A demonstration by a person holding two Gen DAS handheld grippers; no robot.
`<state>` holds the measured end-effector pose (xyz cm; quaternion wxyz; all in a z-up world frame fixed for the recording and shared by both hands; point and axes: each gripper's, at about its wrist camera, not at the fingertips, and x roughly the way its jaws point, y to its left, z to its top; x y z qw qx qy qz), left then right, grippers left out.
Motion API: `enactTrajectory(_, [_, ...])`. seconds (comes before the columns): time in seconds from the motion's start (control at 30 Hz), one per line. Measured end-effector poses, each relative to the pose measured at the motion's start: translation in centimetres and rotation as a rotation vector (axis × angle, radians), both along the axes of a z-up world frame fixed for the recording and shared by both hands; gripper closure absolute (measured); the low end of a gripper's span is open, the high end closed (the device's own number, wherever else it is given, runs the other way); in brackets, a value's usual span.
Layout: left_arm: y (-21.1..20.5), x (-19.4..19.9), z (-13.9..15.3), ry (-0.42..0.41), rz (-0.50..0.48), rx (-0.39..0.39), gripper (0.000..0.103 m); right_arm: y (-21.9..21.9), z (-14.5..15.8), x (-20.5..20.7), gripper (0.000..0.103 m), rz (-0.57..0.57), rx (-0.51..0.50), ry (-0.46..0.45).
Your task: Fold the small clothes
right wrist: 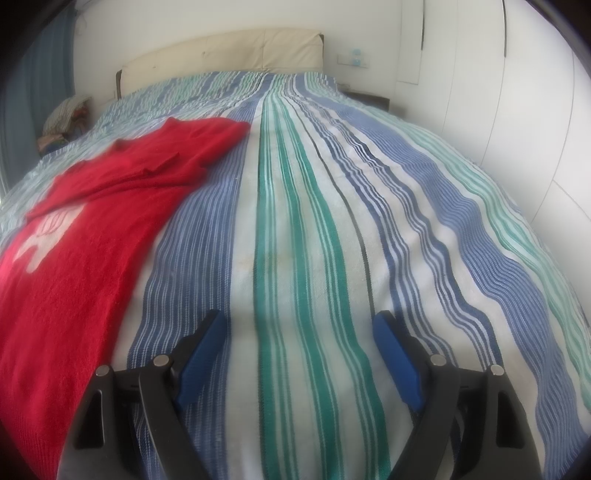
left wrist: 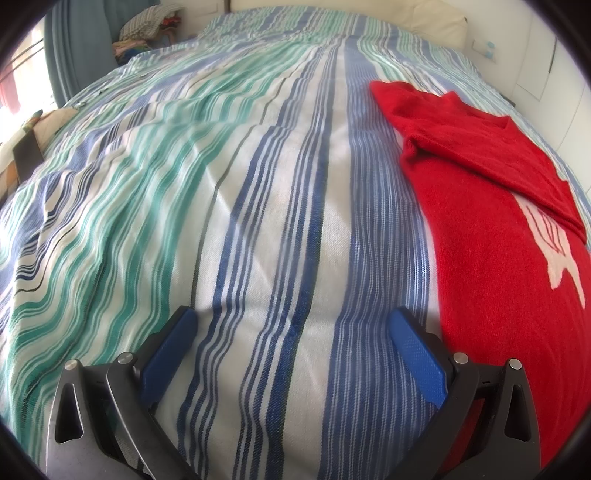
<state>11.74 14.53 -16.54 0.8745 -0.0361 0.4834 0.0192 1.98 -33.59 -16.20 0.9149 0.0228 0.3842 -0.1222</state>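
A red knit sweater [left wrist: 491, 229] with a white motif lies flat on the striped bedspread [left wrist: 258, 221], one sleeve folded across its chest. In the left wrist view it lies to the right of my left gripper [left wrist: 291, 317], which is open and empty just above the bedspread; its right finger is beside the sweater's edge. In the right wrist view the sweater [right wrist: 81, 258] lies to the left of my right gripper [right wrist: 299, 321], which is open and empty over the bedspread [right wrist: 314, 240].
A beige headboard [right wrist: 229, 51] and white wall stand at the far end. White wardrobe doors [right wrist: 517, 110] line the right side. A pile of clothes [left wrist: 151, 26] sits at the far left by a blue curtain.
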Motion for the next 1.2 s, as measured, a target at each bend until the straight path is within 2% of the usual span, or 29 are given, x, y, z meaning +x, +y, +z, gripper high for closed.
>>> enactTrajectory(0.13, [0.5,-0.1,1.1,0.049,0.001,-0.044,0.001,-0.1,0.1,0.0,0.019,0.001,0.005,0.008])
enactTrajectory(0.23, [1.2,-1.6,3.3,0.092,-0.044,-0.178,0.002,-0.1,1.2,0.1,0.019,0.009,0.026,0.07])
enactTrajectory(0.3, [0.8,-3.6,4.8,0.111,-0.106,-0.246,0.002,-0.1,2.8,-0.7,0.019,0.032,0.081,0.086])
enactTrajectory(0.37, [-0.3,-5.6,5.3,0.163,-0.186,-0.277,0.002,0.5,4.8,-2.2,0.019,0.087,0.141,0.075])
enactTrajectory(0.47, [-2.3,-8.1,5.0,0.232,-0.269,-0.297,0.003,2.3,6.6,-4.6,0.019,0.194,0.263,0.119])
enactTrajectory(0.5, [-2.9,-8.7,4.7,0.252,-0.281,-0.305,0.007,2.9,6.7,-5.3,0.019,0.23,0.324,0.144])
enactTrajectory(0.53, [-3.4,-9.1,4.4,0.272,-0.289,-0.312,0.018,3.6,6.6,-6.0,0.019,0.26,0.386,0.172])
enactTrajectory(0.6, [-4.4,-9.4,3.9,0.305,-0.309,-0.31,0.03,4.9,5.8,-7.0,0.019,0.298,0.484,0.219])
enactTrajectory(0.67, [-5.1,-9.7,3.5,0.312,-0.317,-0.295,0.035,5.4,4.5,-7.6,0.02,0.279,0.545,0.258])
enactTrajectory(0.73, [-6.0,-10.1,3.4,0.325,-0.321,-0.286,0.05,5.5,3.1,-7.6,0.031,0.253,0.597,0.28])
enactTrajectory(0.77, [-6.1,-10.2,3.2,0.335,-0.321,-0.283,0.054,5.8,2.4,-7.5,0.034,0.244,0.618,0.289])
enactTrajectory(0.8, [-6.1,-10.1,3.1,0.345,-0.318,-0.281,0.067,6.0,1.8,-7.3,0.037,0.241,0.644,0.298])
enactTrajectory(0.83, [-5.9,-10.0,3.0,0.358,-0.315,-0.284,0.089,6.4,1.1,-7.1,0.045,0.251,0.683,0.312])
enactTrajectory(0.87, [-5.7,-10.0,2.9,0.374,-0.313,-0.306,0.096,7.0,0.3,-6.9,0.054,0.27,0.715,0.335])
enactTrajectory(0.9, [-5.3,-10.0,3.1,0.38,-0.302,-0.327,0.096,7.4,-0.1,-6.6,0.087,0.274,0.709,0.359])
enactTrajectory(0.93, [-5.0,-10.1,3.5,0.379,-0.295,-0.345,0.097,7.6,-0.3,-6.6,0.097,0.264,0.68,0.371])
enactTrajectory(1.0, [-4.4,-10.1,4.9,0.365,-0.291,-0.383,0.098,7.3,0.6,-6.6,0.097,0.259,0.689,0.347])
enactTrajectory(1.1, [-4.1,-8.8,7.6,0.32,-0.294,-0.482,0.098,6.3,3.3,-6.7,0.097,0.254,0.7,0.282])
enactTrajectory(1.2, [-4.3,-5.0,10.4,0.252,-0.312,-0.552,0.098,5.4,6.3,-5.2,0.097,0.266,0.685,0.204])
